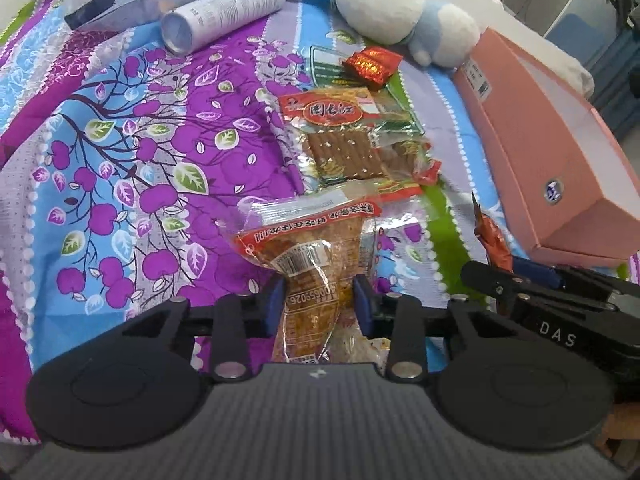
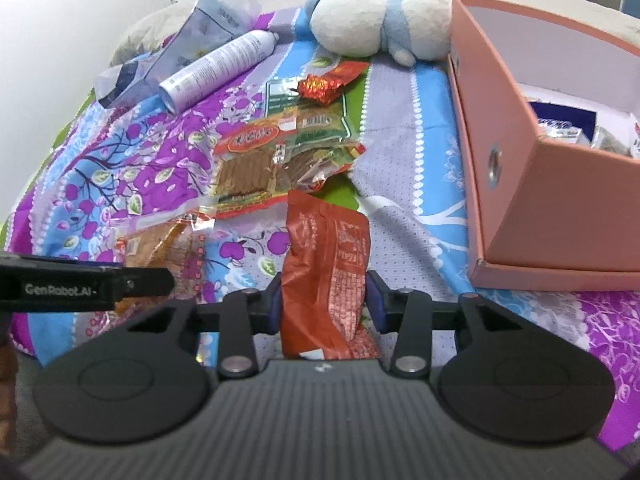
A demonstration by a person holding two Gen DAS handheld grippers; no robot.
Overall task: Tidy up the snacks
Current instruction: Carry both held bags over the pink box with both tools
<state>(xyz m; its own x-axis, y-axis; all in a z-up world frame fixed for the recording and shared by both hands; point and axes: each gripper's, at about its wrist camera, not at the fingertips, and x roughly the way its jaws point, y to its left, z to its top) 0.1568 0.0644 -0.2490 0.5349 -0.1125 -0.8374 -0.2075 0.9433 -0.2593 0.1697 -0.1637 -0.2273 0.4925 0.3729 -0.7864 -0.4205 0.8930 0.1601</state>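
Right at your left hand-held gripper (image 1: 320, 300) sits a clear snack packet (image 1: 310, 264) with brown pieces inside, and the blue pads are clamped on its lower half, its top edge sticking out ahead of the fingers. Your right hand-held gripper (image 2: 325, 300) is likewise clamped on an orange snack packet (image 2: 326, 264), pinched low with the upper part standing free. So you are at the pick-up step with both hands loaded, and in my judgement the next move calls for carrying each packet to the pink box (image 2: 520, 184), which lies ahead and to the right of your right hand-held gripper, open side up; lift clear of the bedspread (image 1: 132, 152) first, then come over the near wall before letting go, as crinkly film may slip or snag. Counting what lies ahead of the grippers on the bed: two packets in your grip, roughly three or four more in a loose pile (image 1: 344, 136) just beyond, overlapping too much for a firm count, one small red foil packet (image 1: 370, 64) on top of it, one spray can (image 1: 226, 14), one plush toy (image 1: 400, 16), and one box already holding a few items.
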